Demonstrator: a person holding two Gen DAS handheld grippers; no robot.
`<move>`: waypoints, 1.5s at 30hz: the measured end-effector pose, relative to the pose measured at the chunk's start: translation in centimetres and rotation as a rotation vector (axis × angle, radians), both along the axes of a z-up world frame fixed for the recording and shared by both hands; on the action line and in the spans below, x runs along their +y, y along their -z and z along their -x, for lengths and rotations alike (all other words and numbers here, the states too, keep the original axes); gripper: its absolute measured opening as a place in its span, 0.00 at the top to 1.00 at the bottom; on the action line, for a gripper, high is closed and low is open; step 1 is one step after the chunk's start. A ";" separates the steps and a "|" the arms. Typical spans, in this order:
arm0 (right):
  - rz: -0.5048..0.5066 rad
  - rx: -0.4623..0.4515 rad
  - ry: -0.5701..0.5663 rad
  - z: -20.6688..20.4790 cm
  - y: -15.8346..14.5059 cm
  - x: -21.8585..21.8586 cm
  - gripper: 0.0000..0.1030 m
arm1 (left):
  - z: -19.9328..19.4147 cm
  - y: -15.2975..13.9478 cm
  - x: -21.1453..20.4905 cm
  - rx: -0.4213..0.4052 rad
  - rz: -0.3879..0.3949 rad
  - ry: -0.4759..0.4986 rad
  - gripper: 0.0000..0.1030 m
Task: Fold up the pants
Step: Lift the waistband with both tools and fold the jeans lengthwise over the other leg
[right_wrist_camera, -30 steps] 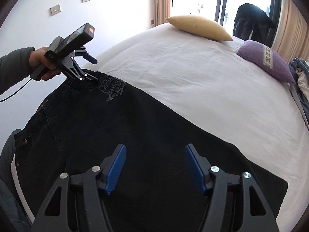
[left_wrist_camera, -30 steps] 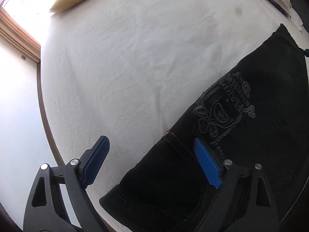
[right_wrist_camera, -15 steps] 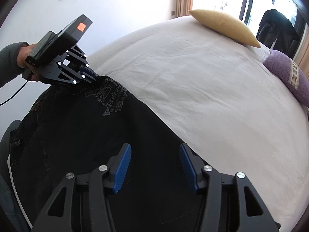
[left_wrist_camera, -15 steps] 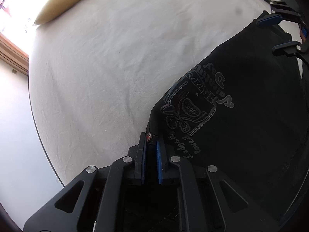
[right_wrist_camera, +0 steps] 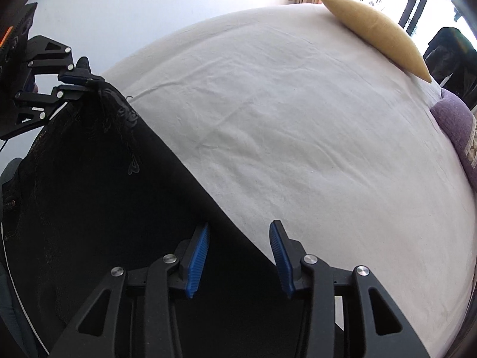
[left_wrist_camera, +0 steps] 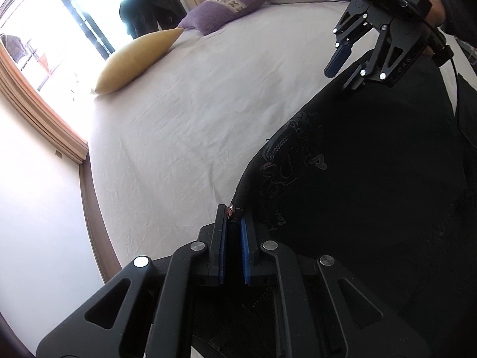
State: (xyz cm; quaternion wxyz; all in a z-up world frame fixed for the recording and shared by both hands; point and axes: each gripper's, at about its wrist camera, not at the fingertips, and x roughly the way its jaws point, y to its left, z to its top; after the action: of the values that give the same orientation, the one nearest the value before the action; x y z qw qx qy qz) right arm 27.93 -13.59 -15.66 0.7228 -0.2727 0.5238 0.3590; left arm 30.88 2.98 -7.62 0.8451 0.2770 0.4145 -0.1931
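The black pants [left_wrist_camera: 372, 179] lie on the white bed sheet [left_wrist_camera: 193, 119], lower right of frame. The left gripper [left_wrist_camera: 232, 223] is clenched on their edge beside an embroidered, unreadable logo [left_wrist_camera: 286, 161]. The right gripper [right_wrist_camera: 238, 238], marked "D.A.S", has been closing; the pants edge sits between its pads, ungripped.

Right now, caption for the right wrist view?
Right hand-held gripper closing over pants edge on bed.

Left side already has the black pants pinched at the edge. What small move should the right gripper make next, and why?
Probably finish closing: the right gripper has been closing, its jaws not yet pressing on the pants edge between them, while the left gripper is clamped on the raised corner. Both ends gripped lets the fold start.
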 end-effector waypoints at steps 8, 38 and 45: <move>0.012 -0.012 -0.028 1.2 0.0 0.9 0.95 | -0.2 -0.7 0.9 -0.003 0.023 -0.009 0.94; 0.046 -0.225 -0.167 16.4 -4.9 4.2 0.98 | 11.3 -3.7 -0.5 -0.040 0.049 0.084 0.94; 0.237 -0.276 -0.332 21.8 -3.7 2.5 0.98 | 14.5 -1.5 -0.8 -0.004 -0.017 0.151 0.94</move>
State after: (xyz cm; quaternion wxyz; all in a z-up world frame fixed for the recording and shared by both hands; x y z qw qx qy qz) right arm 6.17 -11.07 -11.96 0.6816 -0.4844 0.4063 0.3683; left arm 16.40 2.16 -6.12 0.8266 0.3151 0.3922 -0.2521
